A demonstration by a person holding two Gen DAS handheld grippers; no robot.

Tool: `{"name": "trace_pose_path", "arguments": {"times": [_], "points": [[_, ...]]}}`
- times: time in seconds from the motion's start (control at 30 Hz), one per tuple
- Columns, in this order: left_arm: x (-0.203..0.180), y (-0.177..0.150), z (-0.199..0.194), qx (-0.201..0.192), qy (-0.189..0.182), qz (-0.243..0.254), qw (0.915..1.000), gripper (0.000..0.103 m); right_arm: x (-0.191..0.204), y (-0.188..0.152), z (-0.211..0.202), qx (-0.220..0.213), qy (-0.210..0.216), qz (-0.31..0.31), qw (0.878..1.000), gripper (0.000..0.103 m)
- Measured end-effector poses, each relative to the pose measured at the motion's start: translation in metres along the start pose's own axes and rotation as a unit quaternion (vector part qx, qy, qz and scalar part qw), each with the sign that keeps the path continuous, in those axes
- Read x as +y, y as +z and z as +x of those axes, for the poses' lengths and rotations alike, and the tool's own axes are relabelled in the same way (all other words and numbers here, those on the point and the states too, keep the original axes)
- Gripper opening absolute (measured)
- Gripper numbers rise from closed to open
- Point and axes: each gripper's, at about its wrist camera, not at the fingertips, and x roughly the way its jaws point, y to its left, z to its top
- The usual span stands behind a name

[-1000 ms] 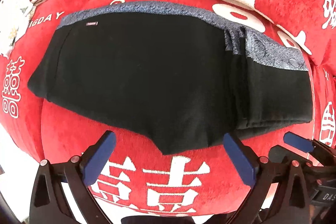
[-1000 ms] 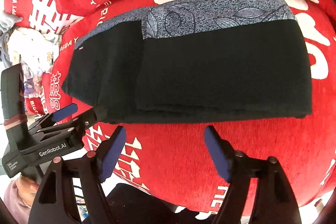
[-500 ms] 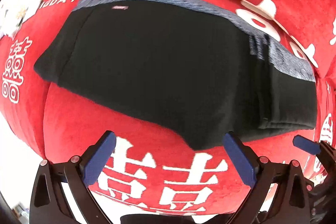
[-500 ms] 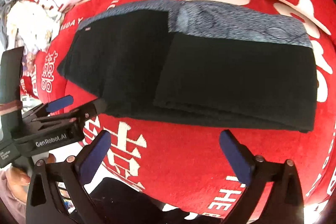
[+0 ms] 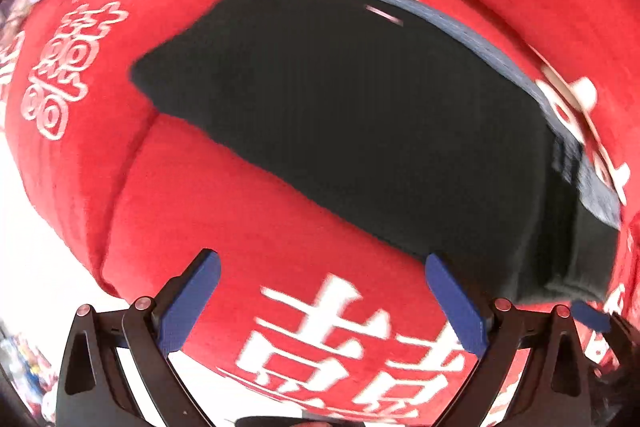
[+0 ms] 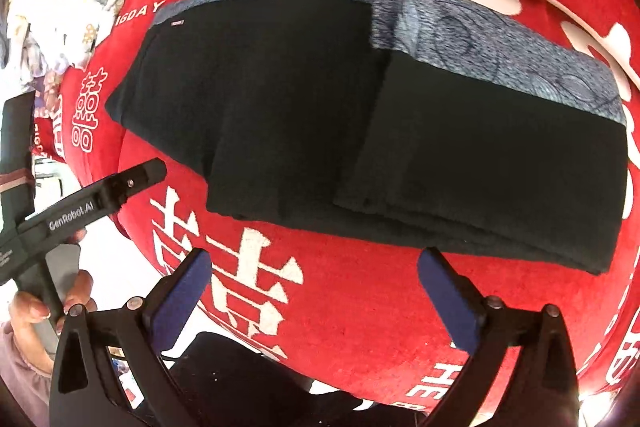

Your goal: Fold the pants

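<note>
Pants [image 6: 360, 115]: black, folded, lying on red cushion [image 6: 360, 307] | left claw [image 5: 320, 303]: spread wide, empty | right claw [image 6: 316, 299]: spread wide, empty

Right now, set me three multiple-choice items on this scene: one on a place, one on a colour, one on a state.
1. Where do the black pants lie?
A. On the red cover
B. On a bare wooden floor
C. Inside a basket

2. What colour is the patterned band along the pants' far edge?
A. Yellow
B. Grey-blue
C. Green

3. How does the right gripper stand?
A. Shut on the pants
B. Shut on the cover
C. Open, holding nothing

Answers:
1. A: red cloth with white characters shows all around the pants.
2. B: the band reads grey-blue with leaf outlines.
3. C: its blue pads stand wide apart, with only the cover between them.
</note>
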Motion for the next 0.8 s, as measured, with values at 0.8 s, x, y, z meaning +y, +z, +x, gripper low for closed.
{"name": "trace_pose_path", "arguments": {"times": [0.8], "points": [[0.121,0.075,0.038,-0.040,-0.255,-0.172,0.9506,0.103,0.035,0.047,0.036,-0.002,0.014,-0.042,0.999,0.103]]}}
